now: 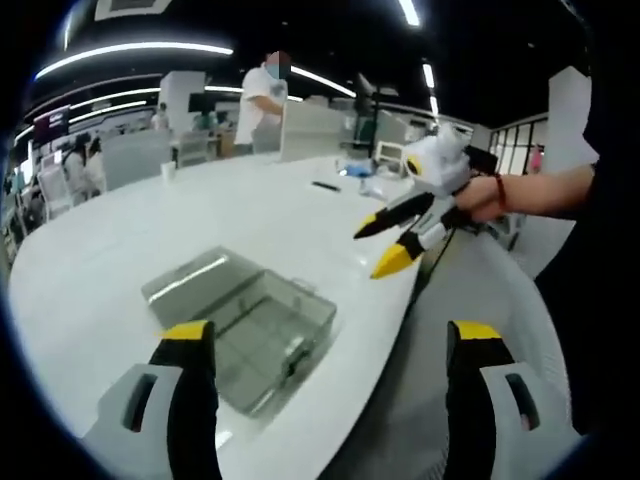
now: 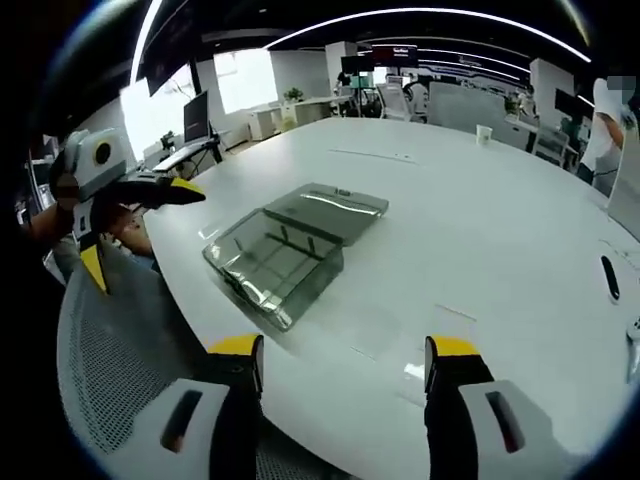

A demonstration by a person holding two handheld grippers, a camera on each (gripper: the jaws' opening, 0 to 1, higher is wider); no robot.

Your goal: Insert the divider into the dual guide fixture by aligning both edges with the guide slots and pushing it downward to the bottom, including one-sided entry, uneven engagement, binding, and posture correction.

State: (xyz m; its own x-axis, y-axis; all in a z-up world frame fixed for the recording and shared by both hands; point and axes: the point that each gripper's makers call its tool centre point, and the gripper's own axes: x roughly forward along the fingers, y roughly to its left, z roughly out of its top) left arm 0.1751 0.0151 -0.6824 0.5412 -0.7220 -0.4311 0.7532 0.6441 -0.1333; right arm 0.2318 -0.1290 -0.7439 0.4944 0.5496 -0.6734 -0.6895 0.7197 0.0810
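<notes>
1. Clear plastic box (image 1: pixel 245 325), lid flipped open beside it, sat on the white table (image 1: pixel 150 230) in the lower middle of the left gripper view; I took it for the guide fixture. The right gripper view had the same box (image 2: pixel 280 250) left of centre.
2. Couldn't pick out the divider for sure. Thin ribs showed inside the box, too small to tell if one was it.
3. Left gripper (image 1: pixel 335 345): jaws spread wide, nothing between them, hovering at the table edge.
4. Right gripper (image 2: pixel 345 360): same deal, released and empty. It also showed at right in the left view (image 1: pixel 385 240), well apart from the box.
5. Risk, my guess: grab the divider off-centre and one edge enters first, it cocks and binds. That light box could also slide when pushed.
</notes>
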